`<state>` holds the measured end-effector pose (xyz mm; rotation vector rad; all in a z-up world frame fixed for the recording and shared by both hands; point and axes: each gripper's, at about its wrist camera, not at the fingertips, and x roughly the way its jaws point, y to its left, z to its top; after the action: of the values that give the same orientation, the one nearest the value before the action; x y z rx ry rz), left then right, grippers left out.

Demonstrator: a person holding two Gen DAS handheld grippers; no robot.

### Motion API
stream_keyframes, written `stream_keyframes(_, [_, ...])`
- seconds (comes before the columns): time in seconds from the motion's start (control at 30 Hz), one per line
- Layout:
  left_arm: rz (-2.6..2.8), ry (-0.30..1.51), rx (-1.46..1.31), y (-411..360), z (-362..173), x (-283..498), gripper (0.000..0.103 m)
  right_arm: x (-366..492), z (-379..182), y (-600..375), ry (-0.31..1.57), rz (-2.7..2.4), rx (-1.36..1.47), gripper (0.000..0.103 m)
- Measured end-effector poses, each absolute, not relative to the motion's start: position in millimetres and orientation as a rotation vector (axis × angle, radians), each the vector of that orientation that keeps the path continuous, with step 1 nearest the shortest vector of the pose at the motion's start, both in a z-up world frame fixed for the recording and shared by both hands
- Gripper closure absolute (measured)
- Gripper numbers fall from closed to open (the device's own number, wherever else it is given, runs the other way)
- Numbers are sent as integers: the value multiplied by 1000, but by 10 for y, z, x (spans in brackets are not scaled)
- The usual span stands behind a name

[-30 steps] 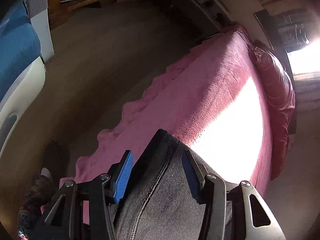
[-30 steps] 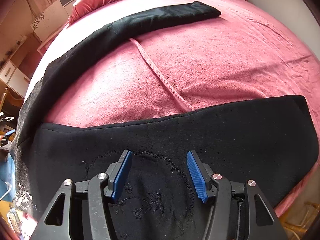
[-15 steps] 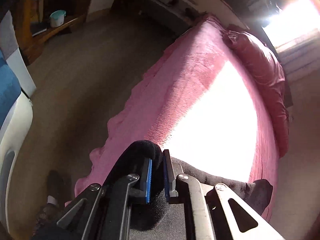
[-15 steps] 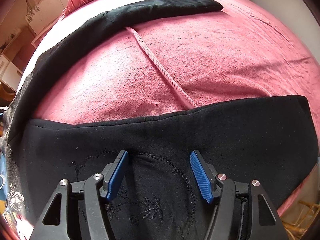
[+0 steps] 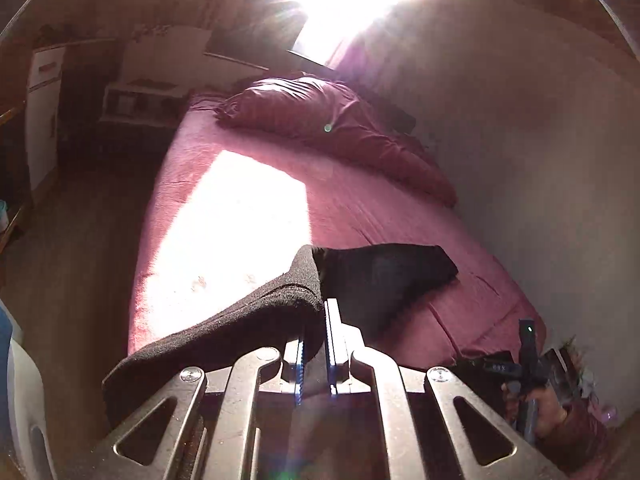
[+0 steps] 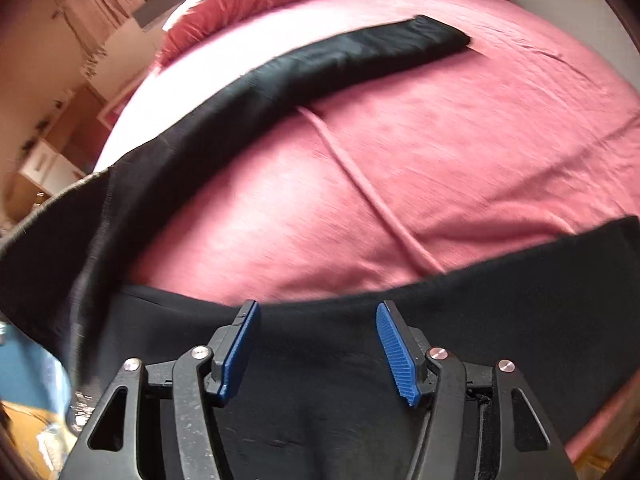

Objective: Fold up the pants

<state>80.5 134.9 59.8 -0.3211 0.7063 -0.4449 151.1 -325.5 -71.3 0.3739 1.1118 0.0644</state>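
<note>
Now my left gripper (image 5: 314, 344) is clenched on the pants (image 5: 256, 312): its two blue pads sit nearly together at the lower middle of the left wrist view, with a thick fold of black cloth pinched between them and bulging over the left finger. From that pinch the cloth drapes down to the lower left of the frame, and another part of the pants stretches to the right of centre and lies flat on the bed (image 5: 360, 208). A bright patch of sunlight falls on the pink cover in the middle of the frame, and a pillow (image 5: 320, 124) lies across the far end of the bed, in the upper middle. At the lower right corner of this view a hand holds a dark device, which I take to be my other gripper, though it is too small and dim to say more. My right gripper (image 6: 318, 348) is released, its blue pads well apart at the lower middle of the right wrist view, over the wide black part of the pants (image 6: 480, 320) that fills the bottom of that frame. I cannot tell whether the fingertips touch the cloth. One leg (image 6: 320, 68) runs as a long dark band from the left edge up to the upper right, lying on the bed. Between the leg and the wide part a raised ridge (image 6: 360, 184) in the pink cover runs on a slant through the middle of the frame.
</note>
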Motion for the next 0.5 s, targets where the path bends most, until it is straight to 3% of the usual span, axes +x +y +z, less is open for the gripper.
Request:
stream_keyframes(0.23, [-570, 743, -292, 1128, 487, 30, 95, 2179, -522, -2882, 1077, 279, 521, 56])
stream_keyframes(0.5, [-564, 778, -327, 1190, 396, -122, 96, 3162, -466, -2557, 1087, 279, 654, 57])
